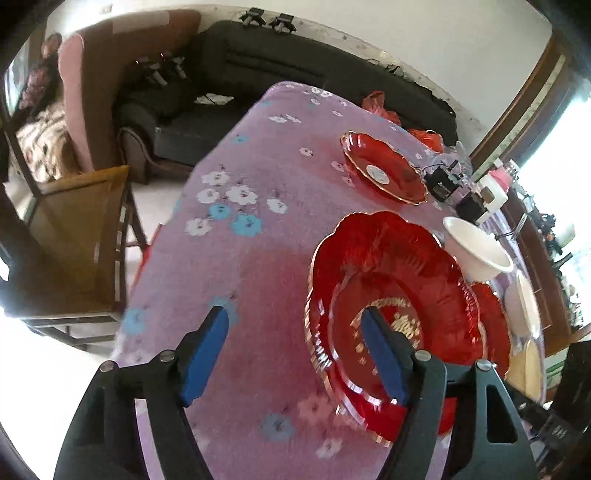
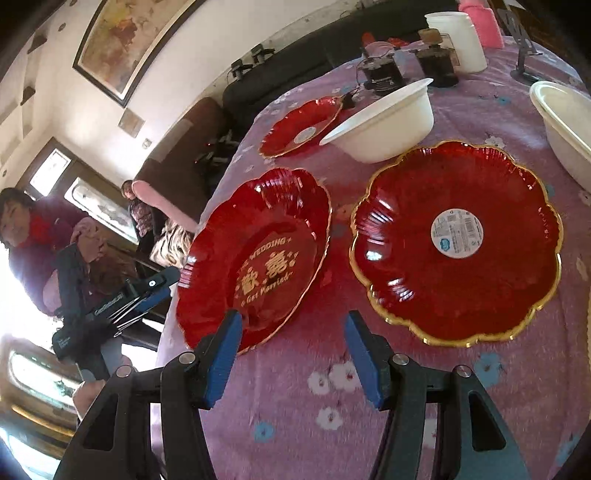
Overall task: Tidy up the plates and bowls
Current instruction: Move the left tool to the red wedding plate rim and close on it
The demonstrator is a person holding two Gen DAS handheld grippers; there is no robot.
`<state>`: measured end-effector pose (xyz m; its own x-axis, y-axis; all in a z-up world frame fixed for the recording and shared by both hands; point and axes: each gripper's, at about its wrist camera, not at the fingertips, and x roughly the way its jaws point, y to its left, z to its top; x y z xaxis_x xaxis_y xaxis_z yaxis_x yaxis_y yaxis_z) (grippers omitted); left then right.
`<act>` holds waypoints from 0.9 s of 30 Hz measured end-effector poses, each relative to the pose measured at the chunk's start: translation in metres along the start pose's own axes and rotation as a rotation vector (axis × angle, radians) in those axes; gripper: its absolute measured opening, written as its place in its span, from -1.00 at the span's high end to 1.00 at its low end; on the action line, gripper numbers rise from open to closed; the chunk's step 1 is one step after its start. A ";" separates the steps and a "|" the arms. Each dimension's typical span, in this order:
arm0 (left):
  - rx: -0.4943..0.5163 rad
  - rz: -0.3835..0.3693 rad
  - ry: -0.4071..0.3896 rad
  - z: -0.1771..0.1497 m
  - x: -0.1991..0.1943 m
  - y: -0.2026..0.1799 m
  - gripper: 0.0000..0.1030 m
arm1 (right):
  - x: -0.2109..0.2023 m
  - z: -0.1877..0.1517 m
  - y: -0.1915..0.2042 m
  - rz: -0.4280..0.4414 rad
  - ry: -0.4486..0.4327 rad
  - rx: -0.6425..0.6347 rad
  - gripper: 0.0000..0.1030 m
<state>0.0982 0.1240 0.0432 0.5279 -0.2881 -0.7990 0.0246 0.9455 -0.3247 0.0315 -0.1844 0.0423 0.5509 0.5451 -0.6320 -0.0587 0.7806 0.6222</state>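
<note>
A red scalloped plate with gold "Wedding" lettering [image 2: 255, 258] lies near the table's left edge; it also shows in the left wrist view [image 1: 391, 288]. A second red plate with a round sticker [image 2: 458, 240] lies to its right. A smaller red plate [image 2: 303, 125] [image 1: 384, 166] lies farther back. A white bowl [image 2: 388, 125] [image 1: 476, 247] stands behind the plates, another white bowl [image 2: 569, 129] at the right edge. My left gripper [image 1: 295, 328] is open, its right finger over the lettered plate. My right gripper [image 2: 291, 328] is open above the cloth in front of both plates.
The table carries a purple flowered cloth [image 2: 332, 406]. Dark jars [image 2: 436, 62], a white tub [image 2: 458, 37] and a pink container [image 2: 480, 18] stand at the back. A wooden chair [image 1: 85, 236] and a dark sofa [image 1: 295, 74] stand beside the table. A seated person [image 2: 37, 240] is left.
</note>
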 end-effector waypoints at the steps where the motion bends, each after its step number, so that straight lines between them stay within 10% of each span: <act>1: 0.007 0.000 0.009 0.003 0.005 -0.002 -0.44 | 0.004 0.001 0.000 -0.019 0.004 -0.005 0.04; 8: 0.008 -0.003 0.058 0.009 0.036 0.001 0.44 | 0.025 0.007 0.000 -0.022 0.004 0.005 0.60; 27: 0.102 0.033 0.039 -0.061 -0.009 -0.023 0.47 | 0.001 -0.027 0.002 -0.001 0.057 -0.025 0.61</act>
<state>0.0408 0.0957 0.0268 0.4968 -0.2600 -0.8280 0.0946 0.9646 -0.2462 0.0091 -0.1742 0.0302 0.5024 0.5603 -0.6585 -0.0790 0.7882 0.6103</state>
